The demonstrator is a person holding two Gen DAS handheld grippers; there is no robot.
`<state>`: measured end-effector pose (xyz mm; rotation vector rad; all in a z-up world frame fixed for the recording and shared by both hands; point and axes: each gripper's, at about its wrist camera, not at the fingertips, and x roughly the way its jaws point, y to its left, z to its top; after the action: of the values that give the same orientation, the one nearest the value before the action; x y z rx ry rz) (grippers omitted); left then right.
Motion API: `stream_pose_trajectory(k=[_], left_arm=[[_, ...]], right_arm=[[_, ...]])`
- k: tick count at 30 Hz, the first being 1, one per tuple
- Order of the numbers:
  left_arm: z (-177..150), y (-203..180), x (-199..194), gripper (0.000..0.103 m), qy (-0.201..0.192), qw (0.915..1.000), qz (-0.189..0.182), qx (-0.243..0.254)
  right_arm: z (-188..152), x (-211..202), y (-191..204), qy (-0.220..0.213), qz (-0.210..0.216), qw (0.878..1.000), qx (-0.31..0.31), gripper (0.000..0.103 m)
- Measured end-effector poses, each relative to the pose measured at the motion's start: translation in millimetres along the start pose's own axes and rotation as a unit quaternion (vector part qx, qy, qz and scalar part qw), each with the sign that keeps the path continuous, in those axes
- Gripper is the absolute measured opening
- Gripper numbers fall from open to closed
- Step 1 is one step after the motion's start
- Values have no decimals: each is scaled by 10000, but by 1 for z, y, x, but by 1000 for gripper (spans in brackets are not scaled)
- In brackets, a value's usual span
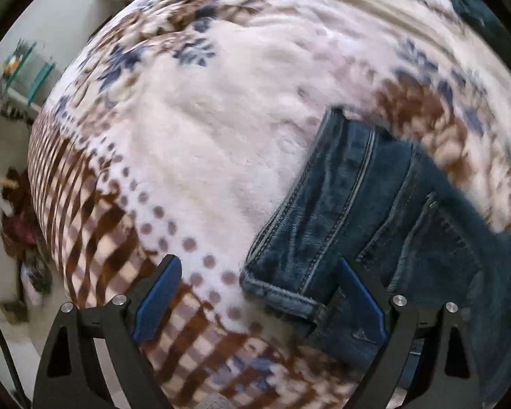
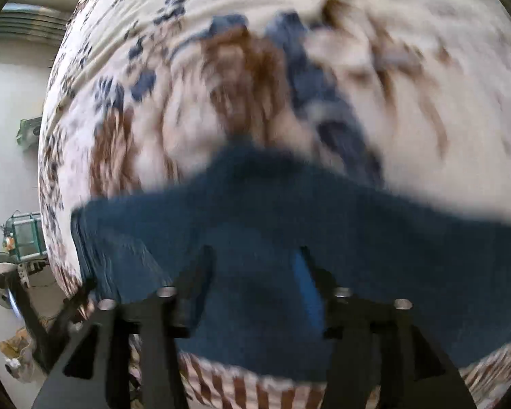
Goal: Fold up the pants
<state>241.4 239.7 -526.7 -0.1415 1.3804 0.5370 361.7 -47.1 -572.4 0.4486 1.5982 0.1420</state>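
Dark blue jeans (image 1: 368, 225) lie on a cream bed blanket (image 1: 204, 143) with brown and blue flowers. In the left wrist view the waistband corner sits at the lower right. My left gripper (image 1: 255, 293) is open, its right finger (image 1: 361, 303) over the waistband edge and its left finger (image 1: 158, 293) over bare blanket. In the right wrist view, which is blurred, the jeans (image 2: 272, 211) spread wide across the lower half. My right gripper (image 2: 255, 272) is open above the denim, holding nothing.
The blanket's brown checked border (image 1: 95, 238) runs along the bed's near edge. Beyond the bed's left edge is floor with a teal rack (image 1: 27, 68), clutter (image 1: 20, 225) and a green crate (image 2: 27, 238).
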Motion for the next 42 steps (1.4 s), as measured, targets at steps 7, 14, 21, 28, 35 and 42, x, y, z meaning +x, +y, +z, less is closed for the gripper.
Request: stream_pose_trajectory(k=[7,14,21,28,35,42], left_arm=[[11,-15,-9,96,31,9990,367,267],[-66,-147,-95,96,8,9867,-786,1425],[-181,-333,-146,97,144,9384,-1361,3173],[-257,-469,-180,97,-157,8946,-1191,4304],[-303,-552,-174,97,-69,8767,-934,4718],[-325,-571,-159,97,43,8701,-717,4877]], right_arm=[[-83,-7,-114,-361,975,9753,1947,84],[-166,-97,-291,-1802,848,9140,3535,87],[-226,-186,-471,-2848,303,8398,4612,86],[-151,-223,-564,-2327,-248,8937,3828,86],[-101,-174,-576,-928,-1251,9616,2259,22],[-144,-205,-516,-1726,-1357,9695,1092,5]])
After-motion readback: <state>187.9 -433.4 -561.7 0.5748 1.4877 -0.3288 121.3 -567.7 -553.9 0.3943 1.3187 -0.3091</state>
